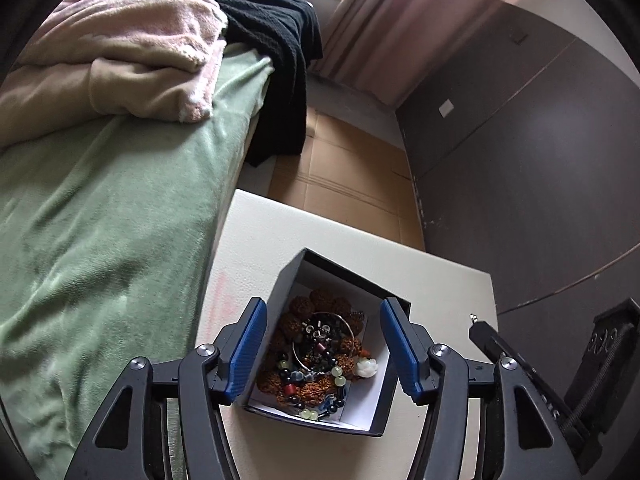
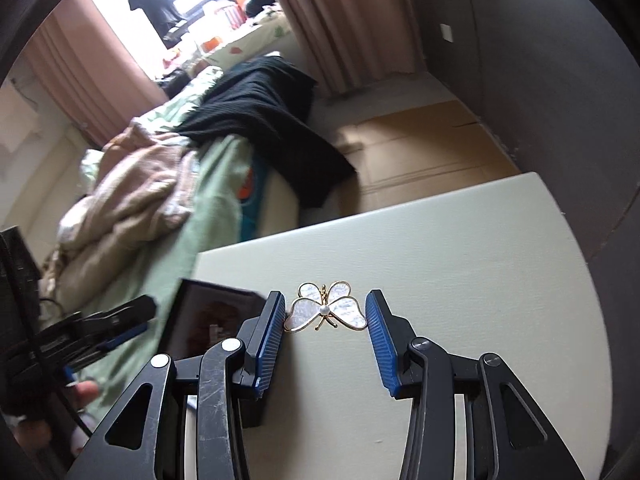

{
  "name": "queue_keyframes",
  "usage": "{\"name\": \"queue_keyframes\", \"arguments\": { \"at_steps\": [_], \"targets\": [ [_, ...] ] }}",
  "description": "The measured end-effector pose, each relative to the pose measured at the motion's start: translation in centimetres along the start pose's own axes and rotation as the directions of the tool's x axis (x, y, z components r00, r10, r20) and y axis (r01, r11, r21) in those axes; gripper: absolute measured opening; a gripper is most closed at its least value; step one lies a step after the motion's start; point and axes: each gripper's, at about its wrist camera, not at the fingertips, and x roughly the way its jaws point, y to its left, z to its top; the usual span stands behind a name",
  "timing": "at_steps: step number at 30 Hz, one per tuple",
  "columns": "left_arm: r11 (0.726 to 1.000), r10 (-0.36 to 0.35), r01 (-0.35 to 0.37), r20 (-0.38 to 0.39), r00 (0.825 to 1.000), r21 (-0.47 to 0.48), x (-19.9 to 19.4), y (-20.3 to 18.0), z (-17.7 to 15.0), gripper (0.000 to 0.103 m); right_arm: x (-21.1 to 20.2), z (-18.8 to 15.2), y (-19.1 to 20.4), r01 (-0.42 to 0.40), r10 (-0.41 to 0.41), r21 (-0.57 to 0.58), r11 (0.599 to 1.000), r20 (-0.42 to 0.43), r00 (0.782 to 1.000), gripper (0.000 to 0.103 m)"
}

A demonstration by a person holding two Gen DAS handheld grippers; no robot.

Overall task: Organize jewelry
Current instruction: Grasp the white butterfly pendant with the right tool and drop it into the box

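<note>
A black jewelry box (image 1: 280,296) with a white inside stands on the white table (image 1: 256,236). It holds a heap of bead bracelets (image 1: 316,360), a thin metal ring and a small white flower charm (image 1: 367,367). My left gripper (image 1: 323,348) is open, its blue pads on either side of the box. A gold-rimmed pearly butterfly brooch (image 2: 327,312) lies flat on the table (image 2: 440,240). My right gripper (image 2: 326,320) is open, its pads on either side of the brooch; the left pad is very close to a wing. The box (image 2: 208,316) and the left gripper show at the left of the right wrist view.
A bed with a green blanket (image 1: 100,216), beige and pink bedding (image 1: 120,64) and a black knit garment (image 1: 280,60) runs along the table's left. Cardboard (image 1: 344,176) covers the floor beyond. A dark wall (image 1: 520,160) is at the right, pink curtains (image 1: 392,24) behind.
</note>
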Motion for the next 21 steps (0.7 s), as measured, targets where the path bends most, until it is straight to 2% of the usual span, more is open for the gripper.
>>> {"name": "queue_keyframes", "arguments": {
  "at_steps": [6, 12, 13, 14, 16, 18, 21],
  "targets": [
    [0.999, 0.001, 0.001, 0.046, 0.999, -0.041, -1.7, 1.5, 0.3, 0.060, -0.2, -0.3, 4.0, -0.163, 0.163, -0.048, 0.985, -0.002, 0.987, 0.043],
    [0.998, 0.009, -0.004, 0.068, 0.998, -0.068, -2.3, 2.5, 0.6, 0.061, 0.8, -1.0, 6.6, -0.300, 0.299, -0.048, 0.953, -0.030, 0.954, 0.043],
    [0.998, 0.012, -0.007, 0.070, 0.997, -0.069, -2.4, 2.5, 0.7, 0.061, 1.0, -1.1, 7.0, -0.313, 0.312, -0.049, 0.948, -0.038, 0.949, 0.045],
    [0.998, 0.017, -0.012, 0.073, 0.997, -0.069, -2.4, 2.5, 0.7, 0.061, 1.4, -1.0, 7.3, -0.331, 0.328, -0.046, 0.943, -0.063, 0.943, 0.054],
    [0.998, 0.025, -0.020, 0.076, 0.997, -0.067, -2.5, 2.5, 0.7, 0.063, 1.7, -1.0, 6.8, -0.345, 0.342, -0.015, 0.939, -0.087, 0.936, 0.069],
    [0.998, 0.032, -0.027, 0.077, 0.997, -0.064, -2.5, 2.4, 0.5, 0.068, 1.2, -0.9, 5.5, -0.317, 0.317, 0.013, 0.948, -0.061, 0.946, 0.072],
    [0.998, 0.047, -0.043, 0.073, 0.996, -0.050, -2.3, 1.8, 0.1, 0.069, 0.3, -0.7, 3.8, -0.279, 0.281, 0.045, 0.959, -0.047, 0.958, 0.074]
  ]
}}
